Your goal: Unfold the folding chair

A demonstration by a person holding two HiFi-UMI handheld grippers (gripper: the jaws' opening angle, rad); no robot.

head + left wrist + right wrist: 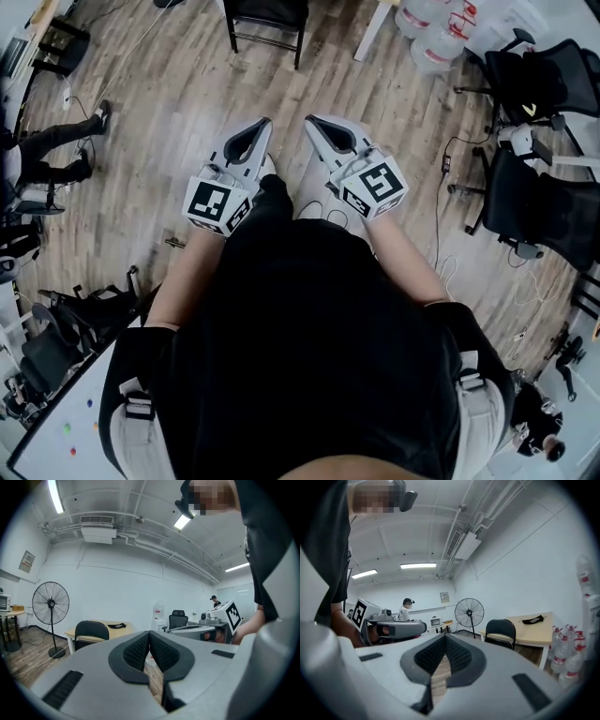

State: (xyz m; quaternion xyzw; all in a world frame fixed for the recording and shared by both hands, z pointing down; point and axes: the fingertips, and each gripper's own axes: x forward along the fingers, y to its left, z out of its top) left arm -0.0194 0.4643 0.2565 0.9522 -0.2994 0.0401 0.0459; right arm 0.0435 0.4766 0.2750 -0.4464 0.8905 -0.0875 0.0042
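A black chair (267,19) stands open on its legs on the wood floor, straight ahead of me and well beyond both grippers. It shows again beside a wooden table, as the chair (91,632) in the left gripper view and the chair (500,631) in the right gripper view. My left gripper (262,122) and right gripper (311,120) are held side by side in front of my body, pointing toward it. In their own views the left gripper (149,634) and the right gripper (445,637) have their jaws pressed together with nothing between them.
Water bottles (427,28) stand at the far right by a white table leg (370,33). Black office chairs (539,80) line the right side, with cables on the floor. A standing fan (50,604) is on the left. A seated person's legs (56,141) reach in from the left.
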